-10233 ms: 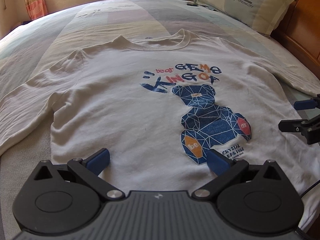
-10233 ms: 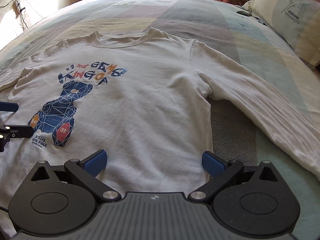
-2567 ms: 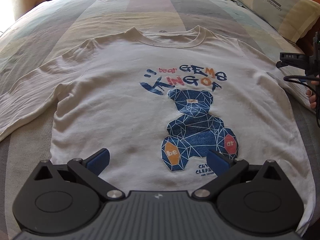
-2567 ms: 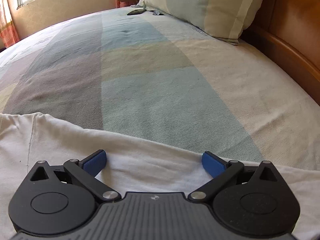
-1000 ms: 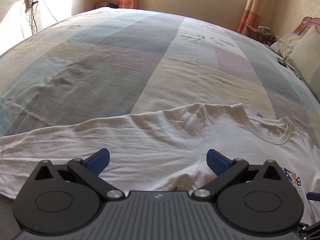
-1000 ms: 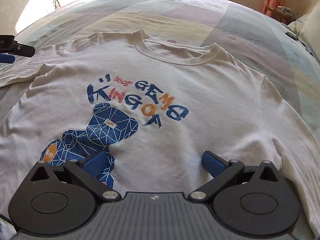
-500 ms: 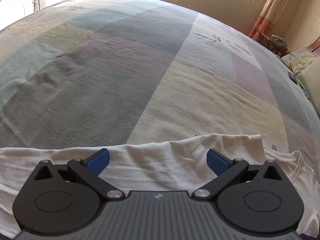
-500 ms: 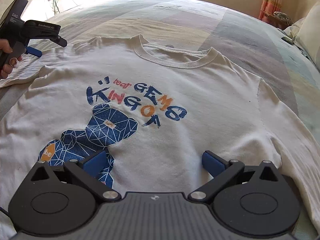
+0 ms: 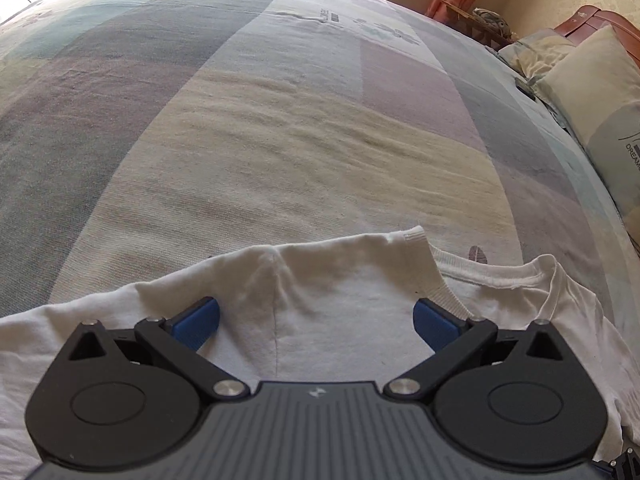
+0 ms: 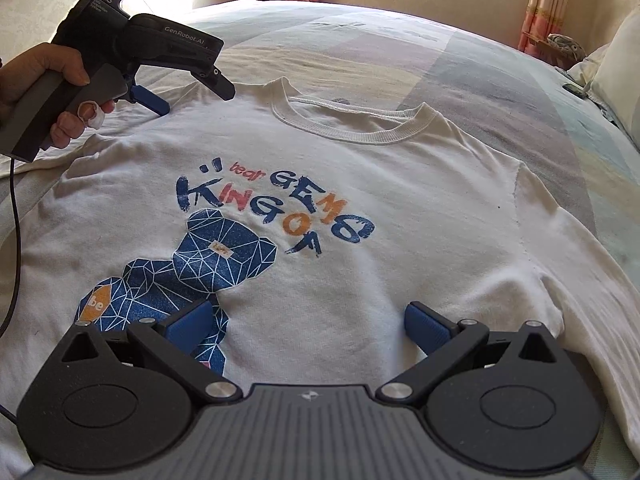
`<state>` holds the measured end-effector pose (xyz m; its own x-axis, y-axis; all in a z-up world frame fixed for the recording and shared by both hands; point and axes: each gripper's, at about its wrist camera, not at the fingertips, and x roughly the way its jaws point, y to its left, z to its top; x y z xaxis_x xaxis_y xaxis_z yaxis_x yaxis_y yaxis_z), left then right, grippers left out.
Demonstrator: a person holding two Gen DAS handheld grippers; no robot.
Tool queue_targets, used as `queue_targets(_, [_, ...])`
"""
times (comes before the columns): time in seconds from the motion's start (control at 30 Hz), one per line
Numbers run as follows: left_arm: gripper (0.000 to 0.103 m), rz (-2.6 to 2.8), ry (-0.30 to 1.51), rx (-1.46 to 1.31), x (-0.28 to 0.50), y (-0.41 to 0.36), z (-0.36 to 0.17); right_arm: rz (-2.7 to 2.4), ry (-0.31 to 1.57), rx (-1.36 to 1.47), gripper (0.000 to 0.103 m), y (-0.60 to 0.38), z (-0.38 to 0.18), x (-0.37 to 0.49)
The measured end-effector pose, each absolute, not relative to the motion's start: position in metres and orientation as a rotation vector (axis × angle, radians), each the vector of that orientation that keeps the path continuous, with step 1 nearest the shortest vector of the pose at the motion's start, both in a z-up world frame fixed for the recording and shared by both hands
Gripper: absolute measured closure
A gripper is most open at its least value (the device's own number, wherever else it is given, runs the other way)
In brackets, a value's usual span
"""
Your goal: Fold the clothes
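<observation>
Over the shoulder seam in the left wrist view, the left gripper [image 9: 316, 314] has its fingers spread wide above the white sweatshirt [image 9: 340, 292], which lies flat on the bed [image 9: 280, 120]. I'd pinch right at the seam.

Right wrist view: right gripper [image 10: 310, 322] hovers with fingers apart over the chest, print up; it could pin the cloth.

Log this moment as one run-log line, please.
phase: reaching shoulder | left gripper: open over sweatshirt shoulder | right gripper: open, above chest print | sweatshirt flat on bed, unfolded
</observation>
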<state>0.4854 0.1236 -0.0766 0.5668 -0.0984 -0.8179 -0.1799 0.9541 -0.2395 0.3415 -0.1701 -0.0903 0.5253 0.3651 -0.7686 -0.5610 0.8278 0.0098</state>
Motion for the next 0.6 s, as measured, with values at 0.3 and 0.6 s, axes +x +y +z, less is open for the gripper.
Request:
queue_targets(0.3, [0.001, 0.052, 0.966, -0.232, 0.486, 0.091, -0.057, 0.561, 0.845, -0.249, 0.0, -0.171, -0.09, 0.341])
queue_targets(0.6, [0.001, 0.088, 1.017, -0.177, 0.504, 0.079, -0.083, 0.565, 0.828, -0.246, 0.0, -0.173, -0.092, 0.338])
